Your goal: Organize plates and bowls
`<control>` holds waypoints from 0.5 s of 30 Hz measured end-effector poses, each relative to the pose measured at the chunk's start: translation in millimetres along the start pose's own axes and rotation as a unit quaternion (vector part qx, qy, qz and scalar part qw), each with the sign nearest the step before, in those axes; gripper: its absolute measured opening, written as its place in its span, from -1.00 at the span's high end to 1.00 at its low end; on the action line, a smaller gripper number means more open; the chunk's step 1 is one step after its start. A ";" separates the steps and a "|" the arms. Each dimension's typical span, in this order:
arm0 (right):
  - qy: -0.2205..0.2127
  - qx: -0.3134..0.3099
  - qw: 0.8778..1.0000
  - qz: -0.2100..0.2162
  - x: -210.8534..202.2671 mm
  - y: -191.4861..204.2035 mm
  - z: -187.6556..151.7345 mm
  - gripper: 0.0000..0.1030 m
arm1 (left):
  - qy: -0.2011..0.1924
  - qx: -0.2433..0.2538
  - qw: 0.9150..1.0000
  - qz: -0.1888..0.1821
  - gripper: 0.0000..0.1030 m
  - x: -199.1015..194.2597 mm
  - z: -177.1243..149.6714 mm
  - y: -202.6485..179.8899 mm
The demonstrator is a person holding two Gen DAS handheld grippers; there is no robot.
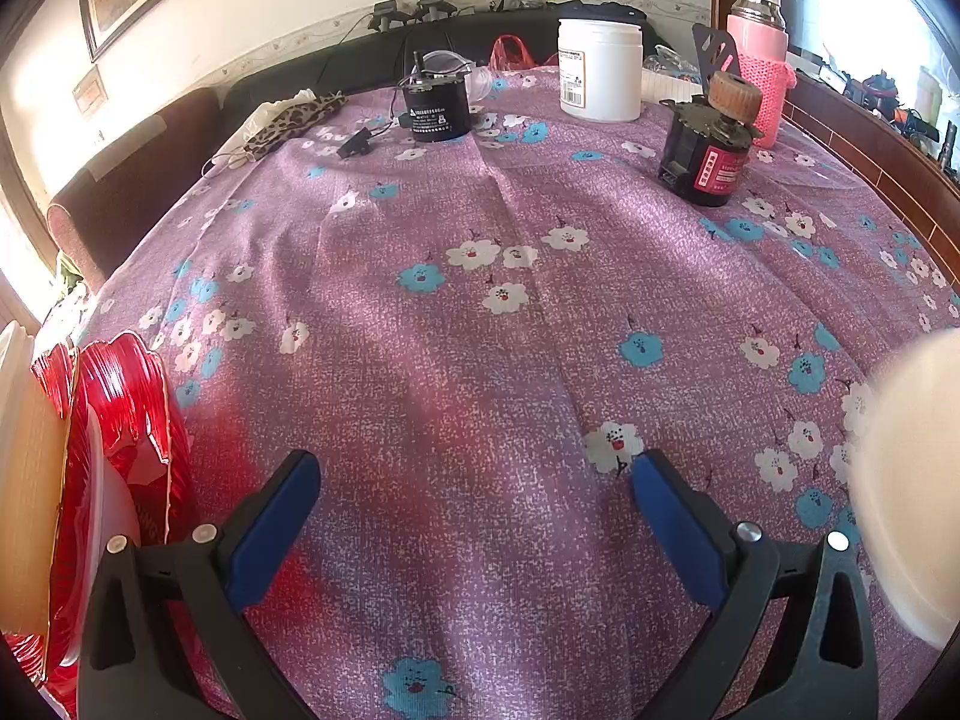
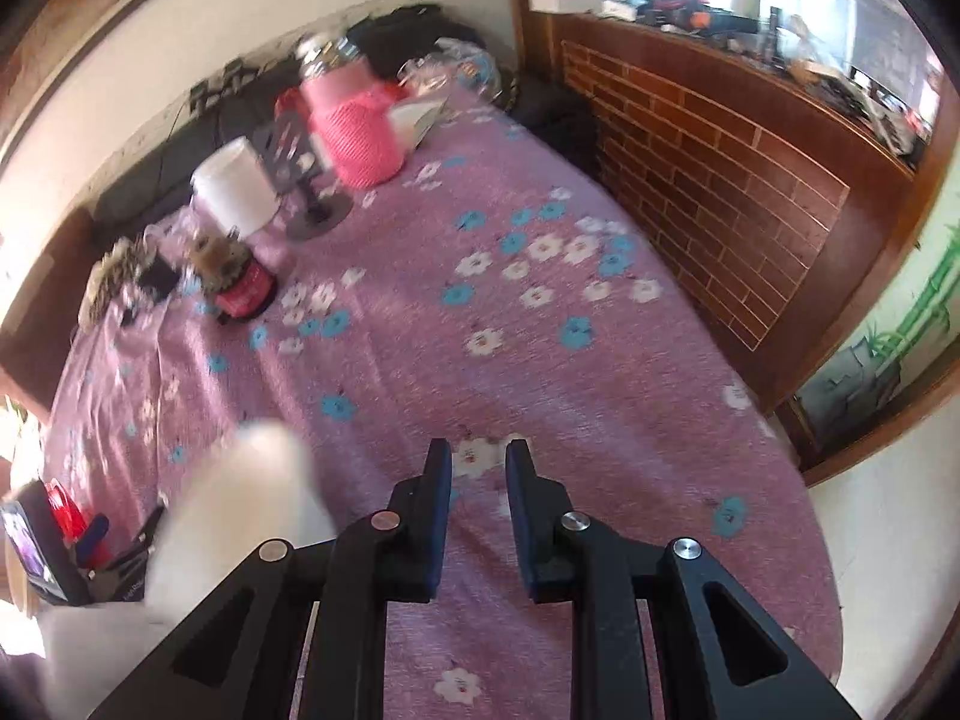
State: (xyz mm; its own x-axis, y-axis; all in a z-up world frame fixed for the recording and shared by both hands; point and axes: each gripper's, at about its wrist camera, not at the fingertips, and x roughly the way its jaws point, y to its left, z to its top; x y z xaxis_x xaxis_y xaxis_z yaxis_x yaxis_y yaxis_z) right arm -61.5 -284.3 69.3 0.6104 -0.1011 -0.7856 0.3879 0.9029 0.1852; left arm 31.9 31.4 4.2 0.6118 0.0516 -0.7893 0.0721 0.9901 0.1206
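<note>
In the left wrist view, red ribbed plates (image 1: 129, 414) stand on edge at the far left beside a cream plate or bowl (image 1: 27, 480). A blurred white bowl (image 1: 912, 480) fills the right edge. My left gripper (image 1: 474, 468) is wide open and empty above the purple flowered tablecloth (image 1: 480, 330). In the right wrist view, my right gripper (image 2: 478, 459) has its jaws a little apart with nothing between them. A blurred white bowl (image 2: 240, 516) lies just left of it. The red plates (image 2: 63, 510) show at the far left.
At the table's far end stand a white jar (image 1: 600, 69), a pink-sleeved flask (image 1: 759, 60), a black motor (image 1: 435, 105), a red-labelled motor with a wooden wheel (image 1: 711, 144) and a leopard-print cloth (image 1: 294, 120). A brick-patterned wooden panel (image 2: 720, 192) borders the table's right side.
</note>
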 end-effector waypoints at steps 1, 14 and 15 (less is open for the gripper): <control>-0.005 0.010 1.000 0.001 -2.0 -5.2 2.2 0.61 | 0.000 0.000 1.000 0.000 -1.00 -0.5 -0.3 -0.4; -0.017 0.041 0.999 -0.001 0.8 -5.8 20.0 0.59 | 0.000 0.000 1.000 0.000 -1.00 -0.4 -0.2 -0.3; -0.018 0.037 0.999 -0.020 5.4 -1.9 22.6 0.53 | 0.000 0.000 1.000 0.000 -1.00 -0.3 -0.2 -0.2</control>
State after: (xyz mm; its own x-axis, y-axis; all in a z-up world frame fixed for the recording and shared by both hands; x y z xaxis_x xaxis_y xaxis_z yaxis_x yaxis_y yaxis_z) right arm -43.4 -296.1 78.0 0.6176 -0.1532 -0.7715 0.4613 0.8650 0.1976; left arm 31.5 31.2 4.3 0.6120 0.0514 -0.7892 0.0723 0.9901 0.1206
